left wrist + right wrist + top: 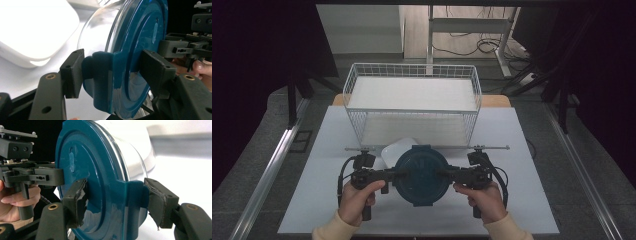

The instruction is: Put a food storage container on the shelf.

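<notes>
I have the jar (420, 176) gripped from both sides near the table's (522, 200) front edge: left hand-held gripper (398, 175) and right hand-held gripper (443, 175) each clamp a lid tab. From above I see just its blue lid; the gripper views reveal glass walls (100, 27).

Round glass container (420, 175) w/ blue lid—level, above table.

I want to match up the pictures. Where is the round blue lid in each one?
High view: the round dark-blue plastic lid sits low in the middle, on its clear container, between both grippers.
Left gripper view: it stands on edge, centre to right.
Right gripper view: on edge, left of centre.
Shared landmark: the white rounded-square lid on the table behind it, bright at the left gripper view's upper left.
</notes>
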Demonstrator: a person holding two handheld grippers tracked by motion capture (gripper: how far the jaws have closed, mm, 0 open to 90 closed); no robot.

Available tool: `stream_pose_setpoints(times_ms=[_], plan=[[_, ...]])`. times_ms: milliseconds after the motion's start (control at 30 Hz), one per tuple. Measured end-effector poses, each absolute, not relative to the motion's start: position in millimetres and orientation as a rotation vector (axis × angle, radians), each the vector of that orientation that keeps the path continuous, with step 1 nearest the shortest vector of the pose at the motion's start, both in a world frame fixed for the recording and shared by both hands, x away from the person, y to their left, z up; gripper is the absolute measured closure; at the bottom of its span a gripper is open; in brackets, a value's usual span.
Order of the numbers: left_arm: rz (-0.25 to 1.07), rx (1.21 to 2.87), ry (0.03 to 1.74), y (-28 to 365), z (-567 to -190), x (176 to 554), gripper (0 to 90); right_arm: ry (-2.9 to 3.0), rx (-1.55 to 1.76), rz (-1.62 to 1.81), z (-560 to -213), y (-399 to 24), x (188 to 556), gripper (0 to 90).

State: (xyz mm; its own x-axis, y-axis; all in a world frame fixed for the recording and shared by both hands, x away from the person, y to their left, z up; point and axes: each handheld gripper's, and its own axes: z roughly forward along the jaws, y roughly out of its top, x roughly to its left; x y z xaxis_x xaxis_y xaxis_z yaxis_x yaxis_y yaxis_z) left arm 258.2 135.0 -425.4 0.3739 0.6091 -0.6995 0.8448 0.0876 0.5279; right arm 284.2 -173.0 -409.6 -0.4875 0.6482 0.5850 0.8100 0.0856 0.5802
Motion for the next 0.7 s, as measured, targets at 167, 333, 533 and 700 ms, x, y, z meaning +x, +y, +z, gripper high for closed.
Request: stream_pose_setpoints(times_ms=[167, 333, 533, 700], plan=[[-0.279, 1.609, 1.316, 138, -412, 267, 38.2, -2.185, -1.476, -1.373, -394, -170, 293, 36.7], [-0.27, 1.602, 1.309, 142, -400, 279, 38.2, -2.198, -1.473, -1.384, -381, -166, 303, 36.7], [-0.261, 1.607, 1.303, 146, -387, 288, 38.3, -2.201, -1.465, -1.39, -368, -162, 315, 36.7], [-0.251, 1.6, 1.3, 149, -377, 294, 38.2, -2.209, -1.456, -1.397, -357, -158, 322, 36.8]])
